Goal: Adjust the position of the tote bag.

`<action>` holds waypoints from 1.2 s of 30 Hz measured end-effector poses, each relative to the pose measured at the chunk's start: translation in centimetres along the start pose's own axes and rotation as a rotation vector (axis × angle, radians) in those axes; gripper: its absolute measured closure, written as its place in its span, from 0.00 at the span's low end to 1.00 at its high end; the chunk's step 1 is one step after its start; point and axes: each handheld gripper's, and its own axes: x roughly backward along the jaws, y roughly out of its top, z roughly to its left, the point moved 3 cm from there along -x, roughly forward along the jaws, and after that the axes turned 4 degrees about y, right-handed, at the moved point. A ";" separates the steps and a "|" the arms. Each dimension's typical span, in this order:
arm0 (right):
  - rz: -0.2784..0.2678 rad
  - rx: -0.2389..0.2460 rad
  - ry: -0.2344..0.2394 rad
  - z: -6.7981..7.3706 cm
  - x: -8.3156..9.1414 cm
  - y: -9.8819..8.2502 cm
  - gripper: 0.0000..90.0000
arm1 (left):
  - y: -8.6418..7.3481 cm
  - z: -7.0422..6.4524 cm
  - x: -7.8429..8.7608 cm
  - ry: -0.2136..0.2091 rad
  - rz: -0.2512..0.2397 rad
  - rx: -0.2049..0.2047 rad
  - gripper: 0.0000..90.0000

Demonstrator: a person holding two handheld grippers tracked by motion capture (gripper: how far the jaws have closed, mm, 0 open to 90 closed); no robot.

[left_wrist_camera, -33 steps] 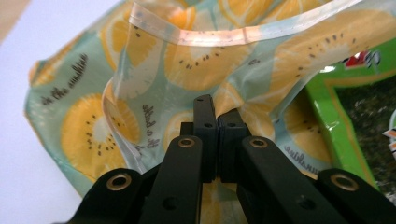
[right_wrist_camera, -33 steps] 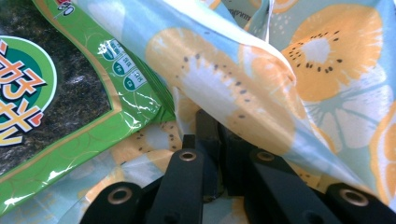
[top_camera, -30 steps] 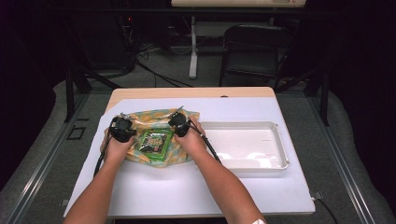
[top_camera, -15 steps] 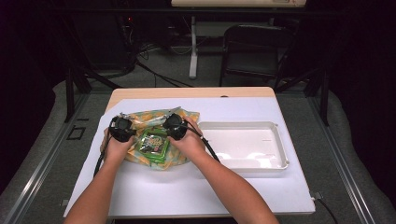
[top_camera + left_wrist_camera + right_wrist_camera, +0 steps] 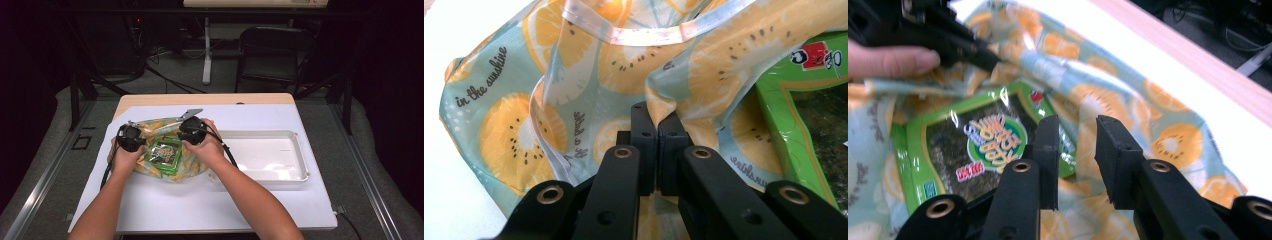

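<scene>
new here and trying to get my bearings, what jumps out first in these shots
The citrus-print bag lies bright on the white table, left of the empty white tray. A green seaweed packet sits in its mouth. The left gripper is clamped on the bag's edge, while the right gripper, jaws just opening with nothing between them, hangs over the packet.

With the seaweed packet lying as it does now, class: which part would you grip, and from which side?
Probably the seaweed packet by its thin sealed edge nearest the right gripper, coming from that side. It lies flat on the fruit-print bag, so only the rim offers the open jaws a bite; the left gripper pinches the bag.
</scene>
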 end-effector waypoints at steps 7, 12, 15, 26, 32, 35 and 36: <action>-0.047 0.028 -0.056 -0.4 0.7 0.5 0.71 | 0.0 0.0 -0.1 -0.003 -0.001 0.002 0.99; -0.009 0.016 -0.115 -1.5 -0.4 0.0 0.64 | 0.0 -0.1 -0.2 -0.003 -0.003 0.001 0.98; 0.049 -0.015 -0.115 -2.2 -1.6 -0.7 0.61 | 0.1 -0.1 -0.2 -0.003 -0.004 0.002 0.98; 0.190 -0.072 -0.066 -2.5 -5.7 -2.8 0.60 | 0.5 -0.1 -0.2 -0.003 0.006 -0.020 0.95; 0.149 -0.105 -0.043 -2.5 -5.7 -2.6 0.60 | 0.5 0.0 -0.1 -0.010 -0.007 -0.024 0.92; 0.131 -0.137 -0.012 -2.2 -5.9 -2.4 0.58 | 0.7 -0.1 0.3 -0.017 -0.023 -0.023 0.88; 0.138 -0.132 -0.012 -2.1 -6.0 -2.5 0.58 | 0.7 -0.1 0.3 -0.017 -0.023 -0.023 0.86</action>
